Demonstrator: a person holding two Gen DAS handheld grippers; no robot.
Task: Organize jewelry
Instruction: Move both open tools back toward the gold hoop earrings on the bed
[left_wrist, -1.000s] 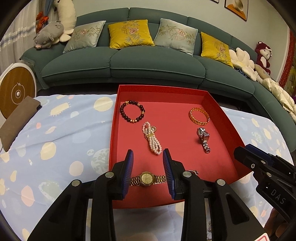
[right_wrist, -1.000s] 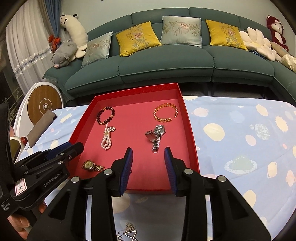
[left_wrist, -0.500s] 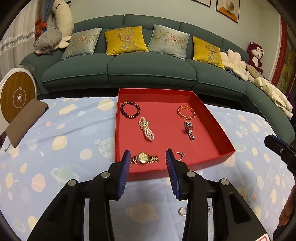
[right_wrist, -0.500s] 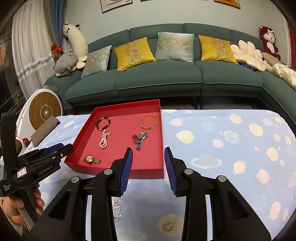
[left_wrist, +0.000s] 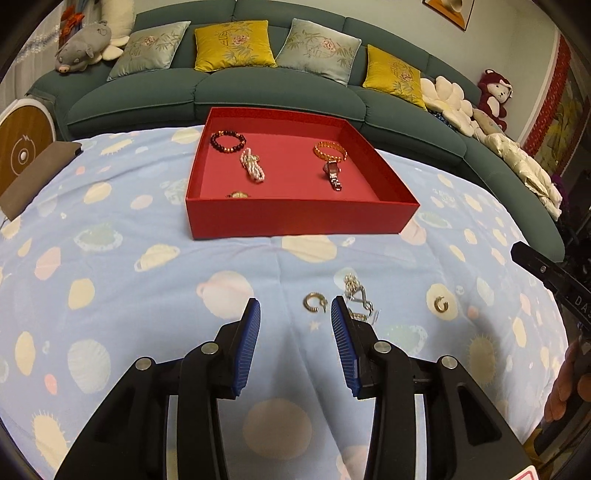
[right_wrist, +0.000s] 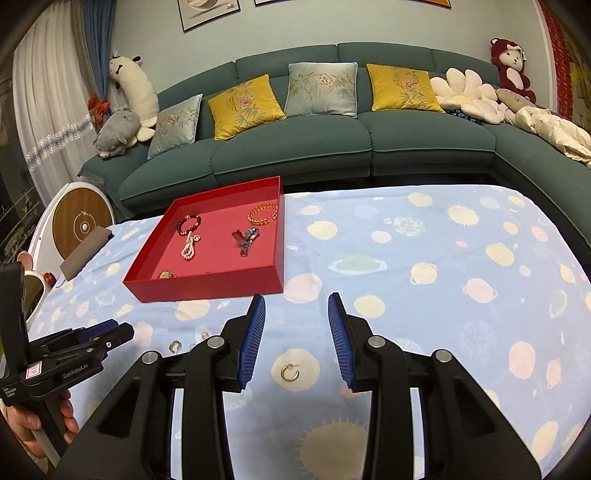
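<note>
Two grippers: both held low over the near part of the blue planet-print cloth (left_wrist: 110, 229), each with its blue pads spread apart and nothing between them.
Left gripper (left_wrist: 295, 308): released; the near gold hoop earring (left_wrist: 314, 302) lies on the cloth just ahead of the gap between its fingers.
Right gripper (right_wrist: 296, 303): released; the second gold hoop earring (right_wrist: 289, 371) lies on the cloth between its fingers, touching neither.
Silver chain (left_wrist: 357, 295): heaped on the cloth just beside the left gripper's right finger (left_wrist: 341, 328), between the two earrings.
Red tray (left_wrist: 295, 219): sits toward the far edge of the cloth, well apart from both grippers.
Tray contents: dark bead bracelet (left_wrist: 228, 141) at the far left corner, pearl strand (left_wrist: 252, 169) just beside it, gold bangle (left_wrist: 330, 150) toward the far right, silver watch (left_wrist: 333, 175) touching the bangle's near side, gold watch (left_wrist: 238, 194) against the near wall, mostly hidden by it.
Background: green sofa (right_wrist: 332, 147) with cushions beyond the cloth's far edge.
</note>
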